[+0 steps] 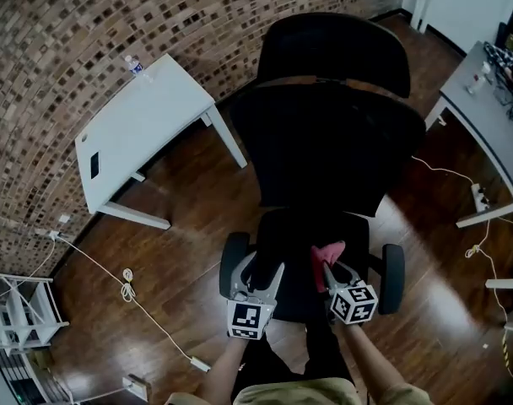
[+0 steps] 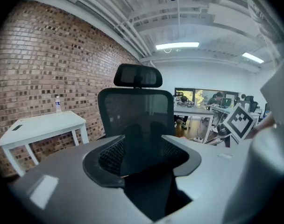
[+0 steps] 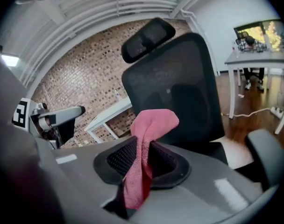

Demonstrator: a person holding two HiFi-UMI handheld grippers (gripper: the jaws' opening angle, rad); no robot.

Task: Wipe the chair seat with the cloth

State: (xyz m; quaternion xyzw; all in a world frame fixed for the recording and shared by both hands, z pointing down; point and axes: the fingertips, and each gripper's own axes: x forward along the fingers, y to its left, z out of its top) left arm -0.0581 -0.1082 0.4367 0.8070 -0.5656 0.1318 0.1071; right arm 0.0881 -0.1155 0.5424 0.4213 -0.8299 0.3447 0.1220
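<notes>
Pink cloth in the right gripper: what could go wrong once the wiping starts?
1. The right gripper pinches the cloth as a narrow fold, so it may slip out or let the jaw tips scrape the chair seat.
2. The left gripper, open and empty, hangs close beside; the two may bump.

Water bottle [image 1: 135,64] stands on white table [image 1: 148,123].

Seat [image 1: 295,233] open from front; left armrest [image 1: 234,265], right armrest [image 1: 392,278] hem sides; backrest [image 1: 324,146] blocks far edge
</notes>
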